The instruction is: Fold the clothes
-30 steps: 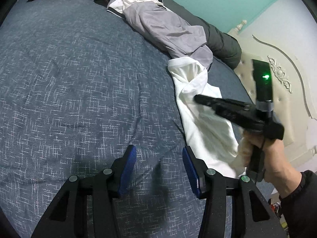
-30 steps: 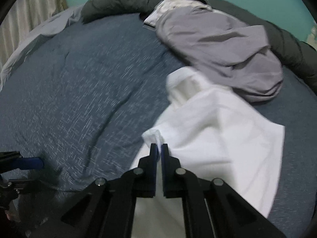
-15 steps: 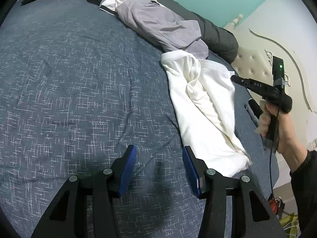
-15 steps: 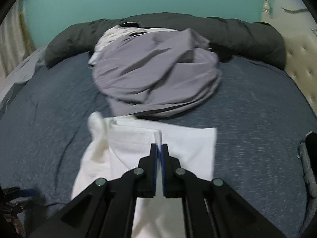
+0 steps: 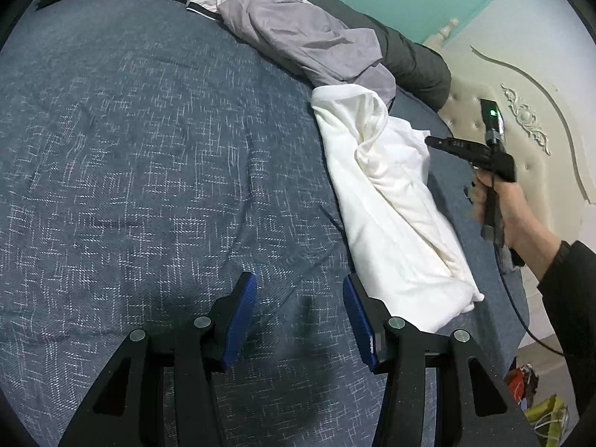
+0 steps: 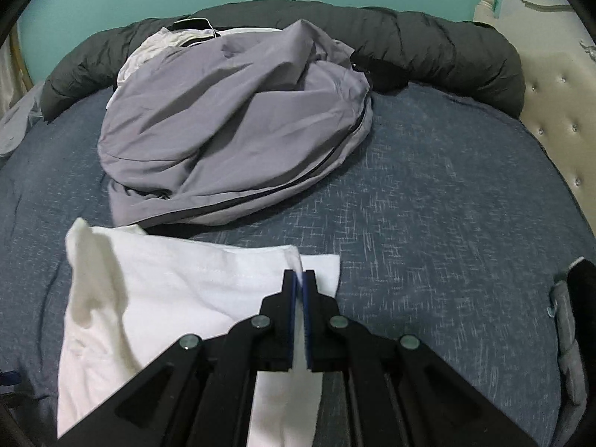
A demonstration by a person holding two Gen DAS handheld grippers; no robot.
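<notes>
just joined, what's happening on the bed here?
A person is folding clothes on a bed with a handheld gripper in each hand. The right gripper is shut on a corner of the white garment, holding it over the blue patterned bedspread. The left gripper hangs open and empty beside the garment's near end. A crumpled grey garment lies untouched further back, against a dark rolled duvet.

The left gripper (image 5: pixel 300 311) hangs with jaws apart, gripping nothing. The right gripper (image 6: pixel 299 279), held in a hand (image 5: pixel 503 205), is clamped closed
</notes>
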